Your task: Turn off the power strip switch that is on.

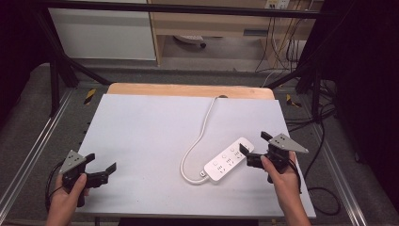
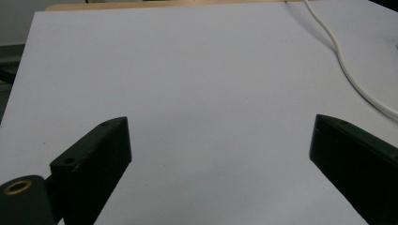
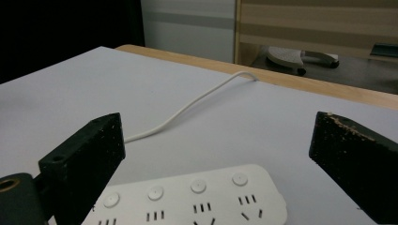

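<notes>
A white power strip [image 1: 229, 159] lies flat on the pale worktop [image 1: 141, 132], set diagonally at the right of centre, so that its socket face and its row of round buttons are turned upward and can be reached from above; its white cable [image 1: 200, 136] is left slack, looped beside the near end and then run away over the far edge of the worktop, which allows the strip to be shifted without being tugged. The right gripper [image 1: 254, 147] is held low at the far right end of the strip, with its jaws spread wide and nothing between them; in the right gripper view the strip [image 3: 187, 199] is seen just below and between the jaws, which suggests that the end of the strip is being lined up for a grasp across its width, though whether a jaw already touches it cannot be told from the high view. The left gripper [image 1: 100, 165] is kept at the near left corner, well apart from the strip, jaws likewise wide and empty over bare worktop [image 2: 197, 93]; it appears to be parked clear of the work, with only the cable [image 2: 349, 70] passing at the right edge of its view.
</notes>
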The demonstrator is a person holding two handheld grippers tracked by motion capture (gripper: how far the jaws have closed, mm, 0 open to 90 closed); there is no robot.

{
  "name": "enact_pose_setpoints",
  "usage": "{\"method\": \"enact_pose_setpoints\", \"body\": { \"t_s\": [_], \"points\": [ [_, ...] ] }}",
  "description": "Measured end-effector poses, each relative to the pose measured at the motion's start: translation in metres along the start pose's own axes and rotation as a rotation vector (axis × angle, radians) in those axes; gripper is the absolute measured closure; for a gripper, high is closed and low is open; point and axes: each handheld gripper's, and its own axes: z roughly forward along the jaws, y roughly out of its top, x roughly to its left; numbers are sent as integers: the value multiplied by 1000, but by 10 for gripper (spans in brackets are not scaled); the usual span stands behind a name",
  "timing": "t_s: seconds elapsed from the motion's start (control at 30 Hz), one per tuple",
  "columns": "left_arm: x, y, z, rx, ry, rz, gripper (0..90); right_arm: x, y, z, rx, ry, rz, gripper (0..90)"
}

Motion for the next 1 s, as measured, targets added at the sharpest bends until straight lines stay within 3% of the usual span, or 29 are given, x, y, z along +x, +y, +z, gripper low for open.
{"method": "enact_pose_setpoints", "body": {
  "t_s": [0.4, 0.6, 0.8, 1.0],
  "points": [
    [0, 0, -1, -9, -3, -5, 57, -19, -22, -25, 7, -49, 29, 36],
    [0, 0, -2, -10, -3, -1, 57, -29, -38, -33, 39, -73, 36, 36],
    [0, 0, -1, -10, -4, -1, 57, -35, -58, -35, 91, -78, 54, 41],
    [0, 0, -1, -12, -5, -2, 58, -27, -77, -22, 197, -29, 32, 47]
  ]
}}
